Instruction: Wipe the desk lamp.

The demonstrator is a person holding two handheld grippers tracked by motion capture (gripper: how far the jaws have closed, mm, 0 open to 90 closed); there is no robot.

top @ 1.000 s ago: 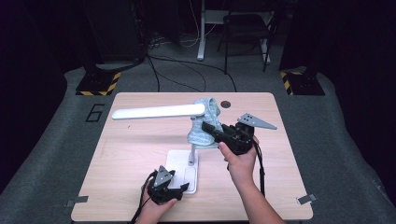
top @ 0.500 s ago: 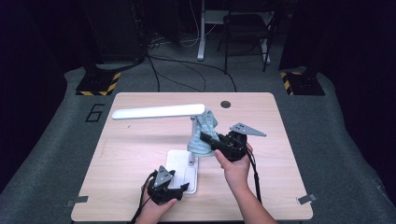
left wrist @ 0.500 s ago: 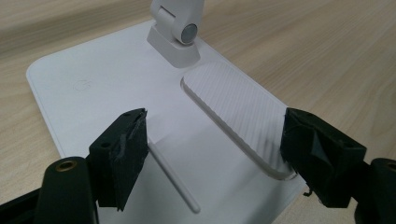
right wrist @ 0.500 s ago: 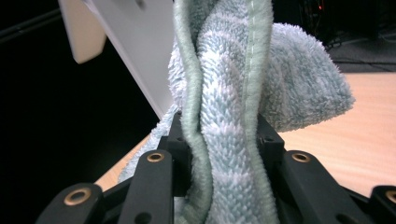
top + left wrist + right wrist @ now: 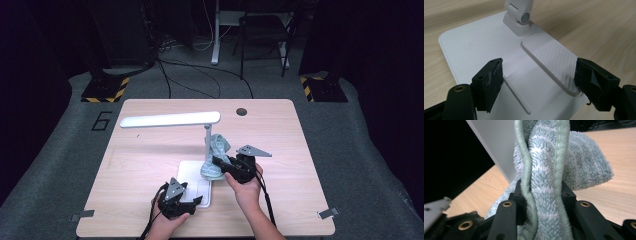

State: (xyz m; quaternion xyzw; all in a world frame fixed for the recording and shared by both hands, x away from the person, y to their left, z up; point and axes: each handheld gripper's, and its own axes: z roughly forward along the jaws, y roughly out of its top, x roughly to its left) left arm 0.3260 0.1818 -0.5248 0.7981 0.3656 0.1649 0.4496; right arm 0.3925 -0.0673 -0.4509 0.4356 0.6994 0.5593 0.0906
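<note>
Cloth (image 5: 216, 156) has been brought down along the lamp post (image 5: 207, 145), from near its top to just above the base (image 5: 192, 176), clamped in the right tongs (image 5: 220, 165); wiping seems nearly at the bottom. Left tongs (image 5: 192, 202) stay apart over the base on the tabletop (image 5: 280, 135)

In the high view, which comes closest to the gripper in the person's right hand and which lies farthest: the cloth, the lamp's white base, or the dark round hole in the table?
From the right gripper:
1. Cloth, gripped in its jaws beside the lamp's post.
2. Lamp's white base, just to its left.
3. Dark round hole, near the table's far edge.
</note>
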